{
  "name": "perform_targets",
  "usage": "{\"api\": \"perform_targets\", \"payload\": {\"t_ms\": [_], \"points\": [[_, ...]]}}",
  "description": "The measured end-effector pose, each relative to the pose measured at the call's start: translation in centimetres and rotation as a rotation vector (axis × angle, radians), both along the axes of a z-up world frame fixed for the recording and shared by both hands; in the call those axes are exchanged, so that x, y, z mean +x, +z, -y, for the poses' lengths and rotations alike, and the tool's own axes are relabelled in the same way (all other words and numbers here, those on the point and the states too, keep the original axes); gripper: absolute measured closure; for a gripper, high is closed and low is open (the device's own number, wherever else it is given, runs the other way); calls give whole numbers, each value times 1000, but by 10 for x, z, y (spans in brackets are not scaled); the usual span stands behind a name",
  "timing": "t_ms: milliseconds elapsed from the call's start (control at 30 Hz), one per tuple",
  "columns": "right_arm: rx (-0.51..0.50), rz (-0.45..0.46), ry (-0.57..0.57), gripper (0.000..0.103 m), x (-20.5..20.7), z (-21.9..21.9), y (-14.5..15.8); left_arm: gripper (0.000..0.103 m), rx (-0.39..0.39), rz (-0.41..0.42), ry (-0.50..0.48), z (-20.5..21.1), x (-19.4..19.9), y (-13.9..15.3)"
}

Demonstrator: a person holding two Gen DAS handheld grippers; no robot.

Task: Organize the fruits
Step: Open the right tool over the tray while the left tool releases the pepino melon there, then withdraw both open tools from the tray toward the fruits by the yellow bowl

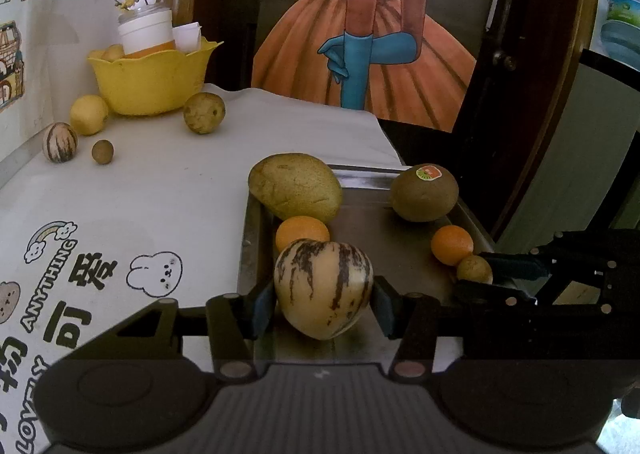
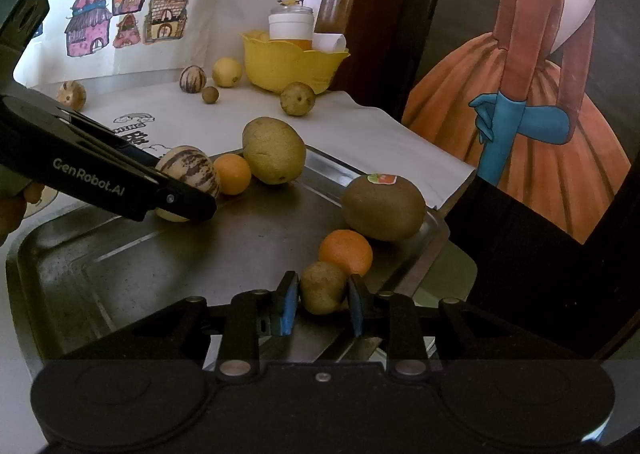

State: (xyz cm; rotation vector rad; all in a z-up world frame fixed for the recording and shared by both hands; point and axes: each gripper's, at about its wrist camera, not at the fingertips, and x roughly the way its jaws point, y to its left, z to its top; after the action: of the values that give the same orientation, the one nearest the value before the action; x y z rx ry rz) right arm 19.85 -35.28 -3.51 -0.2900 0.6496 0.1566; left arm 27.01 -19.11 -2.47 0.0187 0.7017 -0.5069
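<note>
A pale striped fruit (image 1: 324,288) sits low over the metal tray (image 1: 400,254), and my left gripper (image 1: 322,306) is shut on it, one pad on each side. In the right wrist view the same fruit (image 2: 192,174) shows at the tray's (image 2: 200,262) left side, held by the left gripper (image 2: 188,198). My right gripper (image 2: 324,306) is shut on a small yellow-green fruit (image 2: 323,288) at the tray's near right edge, touching an orange (image 2: 346,252). A kiwi (image 2: 384,208), a large green fruit (image 2: 274,150) and a second orange (image 2: 232,174) also lie in the tray.
On the white printed cloth (image 1: 160,190) behind stand a yellow bowl (image 1: 152,82) holding a white jar, and several loose fruits: a lemon (image 1: 89,114), a striped one (image 1: 60,142), a small brown one (image 1: 102,151), a round green one (image 1: 204,113). A painting and dark frame rise at the right.
</note>
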Motion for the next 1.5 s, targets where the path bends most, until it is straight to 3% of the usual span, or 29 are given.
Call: {"api": "perform_targets", "payload": {"t_ms": [267, 500, 667, 833, 967, 1100, 1500], "points": [[16, 7, -13, 60, -6, 0, 2, 45, 9, -7, 4, 1, -2, 5], [-3, 29, -8, 50, -18, -3, 7, 38, -1, 13, 5, -1, -11, 13], [-12, 62, -15, 31, -32, -6, 15, 23, -21, 40, 30, -9, -24, 21], [-10, 83, -17, 20, -49, -11, 23, 6, -38, 73, 59, -19, -41, 32], [7, 101, -22, 8, -63, -14, 32, 1, -55, 98, 94, -28, -56, 40], [20, 116, -40, 1, -77, -19, 39, 1, -70, 108, 117, -38, -71, 46], [53, 85, -45, 1, -116, -42, 47, 0, -24, 113, 179, -65, -111, 48]]}}
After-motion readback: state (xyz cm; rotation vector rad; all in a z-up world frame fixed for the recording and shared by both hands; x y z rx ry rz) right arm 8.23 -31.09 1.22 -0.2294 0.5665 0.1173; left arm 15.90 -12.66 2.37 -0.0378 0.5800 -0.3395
